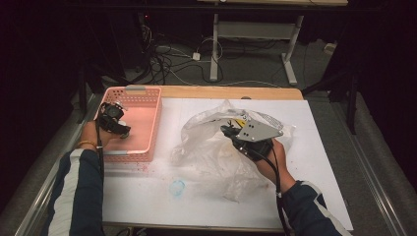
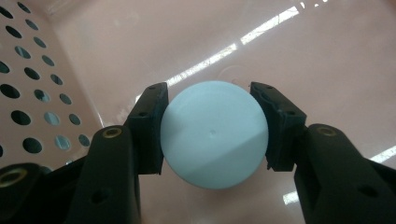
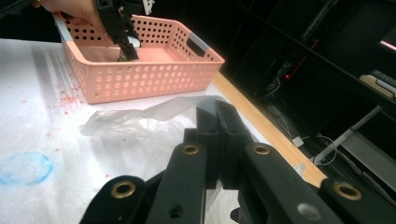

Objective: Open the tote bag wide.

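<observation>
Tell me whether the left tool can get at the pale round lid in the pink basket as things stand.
Probably yes. The left tool is already down inside the pink basket, with the pale round lid between its two pads, which seem to touch the lid's edges. Nothing blocks it; the plastic bag lies apart on the table.

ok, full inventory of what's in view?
basket: 1, pink, perforated, table's far left
ball: 1, pale blue, in basket, between left gripper's fingers
bag: 1, clear plastic, crumpled, table centre
table: 1, white sheet over wood
smudge: 1, blue, near front edge
specks: several, red, beside basket
desk frame: 1, white, on the floor behind
left gripper: black, in basket, pads on the ball
right gripper: black, shut on bag
</observation>
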Available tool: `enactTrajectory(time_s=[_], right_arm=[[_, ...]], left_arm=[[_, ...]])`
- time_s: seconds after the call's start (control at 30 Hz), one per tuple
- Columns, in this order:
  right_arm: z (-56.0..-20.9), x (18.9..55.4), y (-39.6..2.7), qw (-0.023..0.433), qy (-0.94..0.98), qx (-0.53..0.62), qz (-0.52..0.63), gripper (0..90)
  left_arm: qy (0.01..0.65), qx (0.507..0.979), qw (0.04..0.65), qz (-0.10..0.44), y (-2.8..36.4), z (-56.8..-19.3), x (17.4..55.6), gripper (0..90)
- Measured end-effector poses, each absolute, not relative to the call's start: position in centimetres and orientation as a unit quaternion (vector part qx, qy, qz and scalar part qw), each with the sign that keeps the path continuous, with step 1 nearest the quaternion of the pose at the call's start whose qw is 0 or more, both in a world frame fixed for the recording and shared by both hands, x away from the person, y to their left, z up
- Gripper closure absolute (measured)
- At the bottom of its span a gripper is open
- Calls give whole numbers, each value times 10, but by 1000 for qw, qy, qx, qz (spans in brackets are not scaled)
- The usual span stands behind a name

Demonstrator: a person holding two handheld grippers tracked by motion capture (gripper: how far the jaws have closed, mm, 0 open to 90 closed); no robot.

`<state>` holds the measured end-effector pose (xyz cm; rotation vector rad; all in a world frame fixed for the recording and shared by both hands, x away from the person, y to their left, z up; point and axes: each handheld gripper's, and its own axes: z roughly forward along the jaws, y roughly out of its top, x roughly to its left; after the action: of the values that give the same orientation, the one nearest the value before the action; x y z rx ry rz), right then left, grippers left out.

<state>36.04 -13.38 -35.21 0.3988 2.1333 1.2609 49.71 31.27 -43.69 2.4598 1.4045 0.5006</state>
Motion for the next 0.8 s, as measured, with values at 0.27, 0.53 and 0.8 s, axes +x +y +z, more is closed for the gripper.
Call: enactTrajectory(time_s=[0.27, 0.53, 0.8], right_arm=[[-353, 360, -133, 312, 807, 154, 477, 900], [-352, 362, -135, 320, 804, 162, 474, 900], [-350, 363, -136, 324, 800, 169, 475, 900]], left_arm=[[475, 846, 139, 197, 312, -433, 497, 481], [469, 824, 210, 239, 316, -416, 484, 482], [435, 804, 310, 264, 304, -394, 456, 484]])
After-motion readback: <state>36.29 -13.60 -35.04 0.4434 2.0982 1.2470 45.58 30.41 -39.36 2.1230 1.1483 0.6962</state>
